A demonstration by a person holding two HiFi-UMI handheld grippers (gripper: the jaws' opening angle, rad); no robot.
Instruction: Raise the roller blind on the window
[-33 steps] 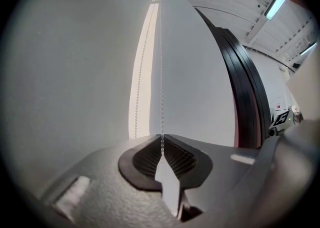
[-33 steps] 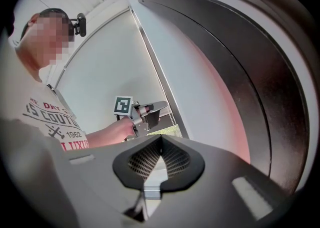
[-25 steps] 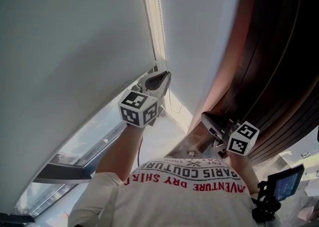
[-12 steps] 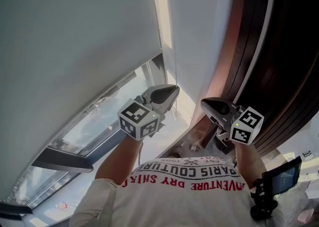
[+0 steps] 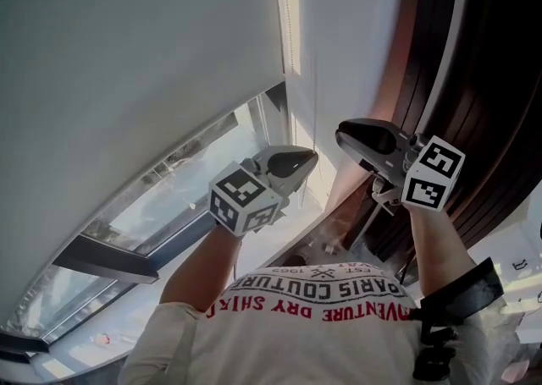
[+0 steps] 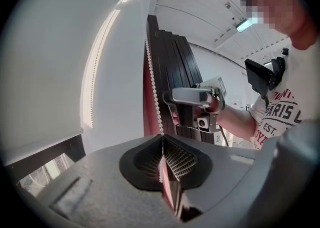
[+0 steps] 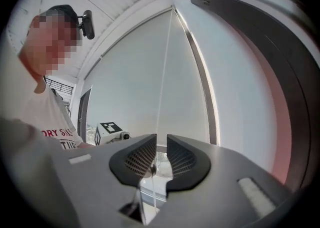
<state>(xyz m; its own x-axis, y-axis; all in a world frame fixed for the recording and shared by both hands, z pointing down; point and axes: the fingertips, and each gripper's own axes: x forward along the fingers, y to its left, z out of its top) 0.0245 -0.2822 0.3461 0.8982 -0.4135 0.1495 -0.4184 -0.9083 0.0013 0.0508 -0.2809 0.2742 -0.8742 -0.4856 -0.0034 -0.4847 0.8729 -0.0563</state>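
The white roller blind (image 5: 144,53) covers the upper window, and glass (image 5: 195,172) shows below its hem. Its bead chain (image 6: 152,76) hangs beside the blind and runs down into my left gripper (image 6: 162,144), which is shut on it. In the head view the left gripper (image 5: 306,157) sits low by the window corner. The right gripper (image 5: 343,132) is higher, to its right. In the right gripper view the jaws of the right gripper (image 7: 161,144) have just been opening. The thin chain (image 7: 164,86) passes through the gap between them, and the pads are off it.
Dark wooden slats (image 5: 474,79) stand at the right, close to my right arm. A dark window frame bar (image 5: 110,256) crosses below the glass. A white wall strip (image 5: 356,36) lies between blind and slats. A small screen (image 6: 260,74) hangs at the person's chest.
The right gripper has risen and its jaws have parted. The left gripper has drawn right and back with the chain. More glass shows under the blind's hem.
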